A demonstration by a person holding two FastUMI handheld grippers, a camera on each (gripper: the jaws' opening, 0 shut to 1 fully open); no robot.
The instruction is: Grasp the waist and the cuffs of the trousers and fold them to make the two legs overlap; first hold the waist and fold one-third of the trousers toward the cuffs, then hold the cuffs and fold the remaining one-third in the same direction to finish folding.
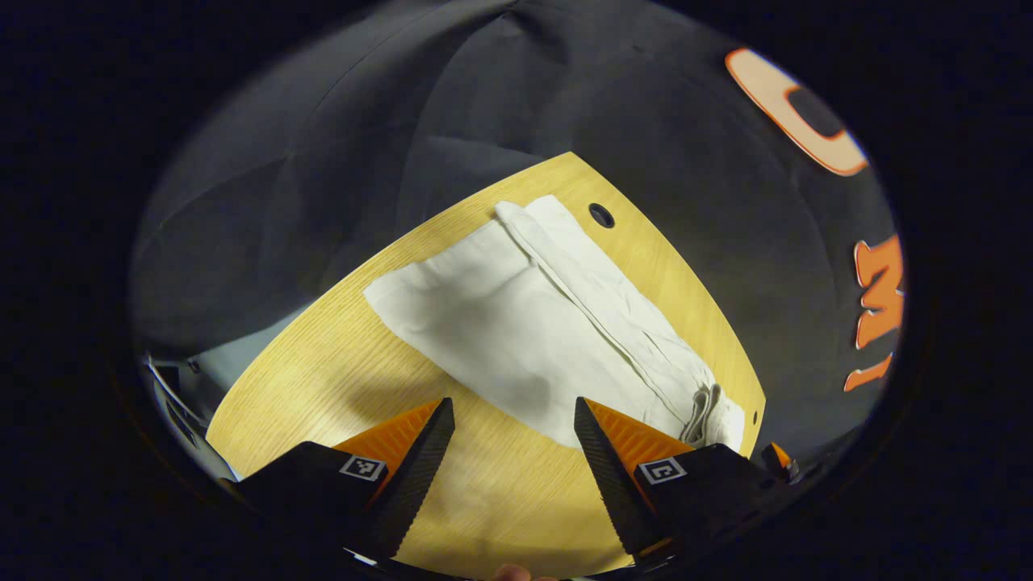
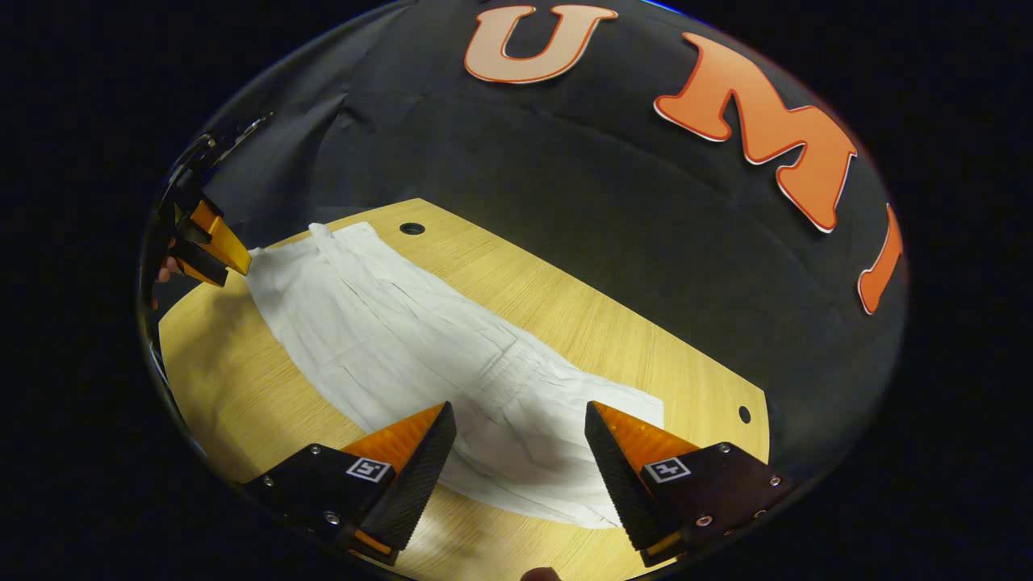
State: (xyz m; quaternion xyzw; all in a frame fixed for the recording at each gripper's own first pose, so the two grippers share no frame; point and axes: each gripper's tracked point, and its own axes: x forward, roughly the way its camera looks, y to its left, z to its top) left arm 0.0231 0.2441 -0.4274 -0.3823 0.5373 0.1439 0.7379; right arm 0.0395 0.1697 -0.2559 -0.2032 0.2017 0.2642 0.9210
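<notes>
My left gripper [image 1: 514,411] fingers apart above table [image 1: 323,379], near white trousers [image 1: 516,315]. My right gripper [image 2: 520,415] fingers apart over trousers. No readable writing on trousers.

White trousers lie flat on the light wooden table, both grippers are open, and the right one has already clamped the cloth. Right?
Not quite. The right gripper has clamped nothing: in the right gripper view its jaws stand apart above the white trousers, pressing on no cloth. The rest holds: the trousers lie on the light wooden table, and the left gripper is open too.
</notes>
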